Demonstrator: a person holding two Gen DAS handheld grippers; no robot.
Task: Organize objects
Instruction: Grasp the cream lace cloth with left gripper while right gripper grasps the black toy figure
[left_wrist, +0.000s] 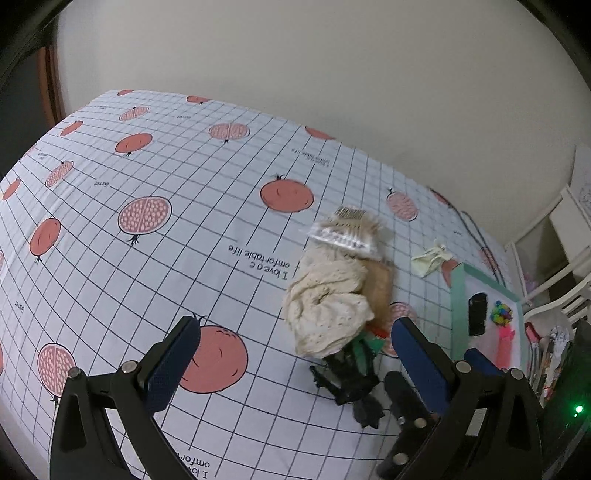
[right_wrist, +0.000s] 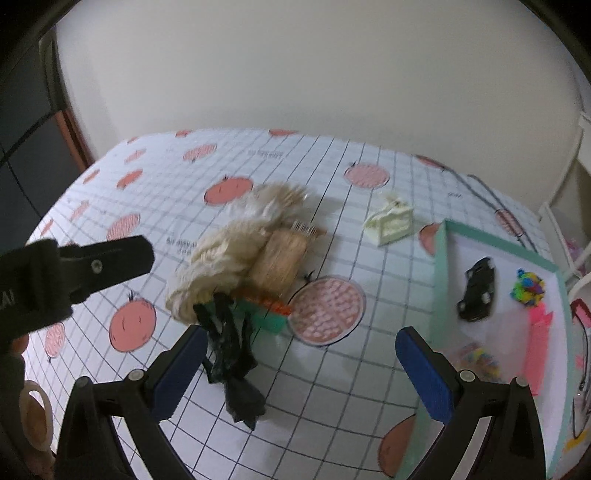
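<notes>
Objects to organize lie in 1 loose pile near the middle of the tabletop (right_wrist: 332, 406), which is covered w/ a white grid cloth printed w/ red pomegranates. In the pile: a cream knitted cloth (right_wrist: 210, 269), a tan bundle of thin sticks (right_wrist: 282, 258) touching its right side, a clear packet of cotton swabs (left_wrist: 341, 236) on the far end, a green and orange piece (right_wrist: 271, 314) at the near end, partly hidden, and a black crumpled plastic bag (right_wrist: 236, 365) closest to the cameras. A pale yellow hair claw (right_wrist: 389, 223) lies alone, apart from the pile, toward the far right part of the tabletop.

At the right edge of the tabletop is a flat tray w/ mint green rim (right_wrist: 441, 280) and white floor. Inside it: a black toy car (right_wrist: 476, 290), a multicolour ball of small pieces (right_wrist: 528, 288), a pink comb (right_wrist: 537, 347) and a blurred colourful item near the front, I cannot tell what.

The left gripper (left_wrist: 295, 354) is spread wide, nothing between its blue pads; it hangs over the tabletop just in front of the pile, the black bag below its right finger. The right gripper (right_wrist: 299, 363) is also wide apart and empty, between the pile and the tray. In the right wrist view the black body of the left gripper shows at the left edge.
</notes>
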